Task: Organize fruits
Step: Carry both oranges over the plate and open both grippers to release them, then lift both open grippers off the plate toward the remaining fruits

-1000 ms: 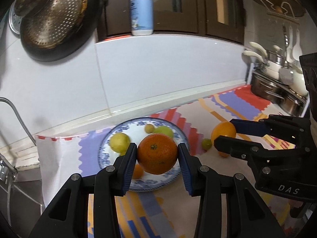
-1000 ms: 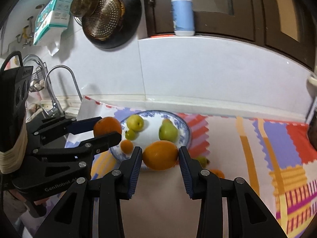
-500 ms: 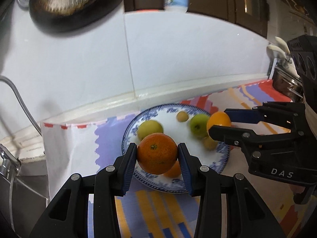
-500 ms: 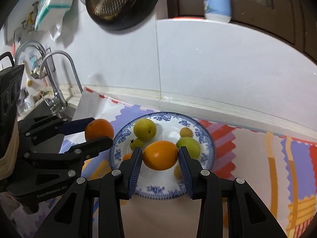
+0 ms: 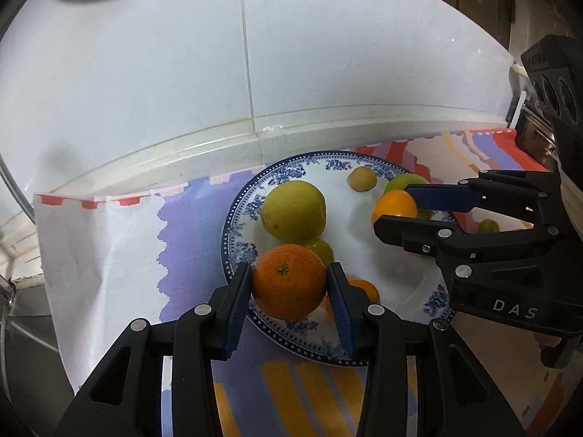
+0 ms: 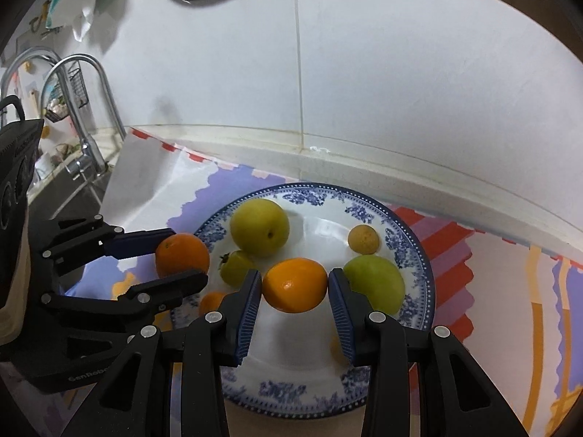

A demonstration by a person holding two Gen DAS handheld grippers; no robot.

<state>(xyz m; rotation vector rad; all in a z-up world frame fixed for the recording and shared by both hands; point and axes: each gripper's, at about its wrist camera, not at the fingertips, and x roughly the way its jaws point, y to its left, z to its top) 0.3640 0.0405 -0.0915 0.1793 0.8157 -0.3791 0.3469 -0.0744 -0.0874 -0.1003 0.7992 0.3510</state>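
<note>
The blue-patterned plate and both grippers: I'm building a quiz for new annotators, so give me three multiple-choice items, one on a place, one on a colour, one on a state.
1. Where is the small tan fruit?
A. on the plate's far side
B. on the cloth
C. in a gripper

2. What colour is the largest loose fruit on the plate?
A. red
B. yellow-green
C. purple

3. What is the left gripper doing?
A. open, empty
B. shut on the dark orange
C. shut on the plate rim

Answers:
1 A, it lies near the far rim.
2 B, its skin is yellow-green.
3 B, both pads press the dark orange.
</note>
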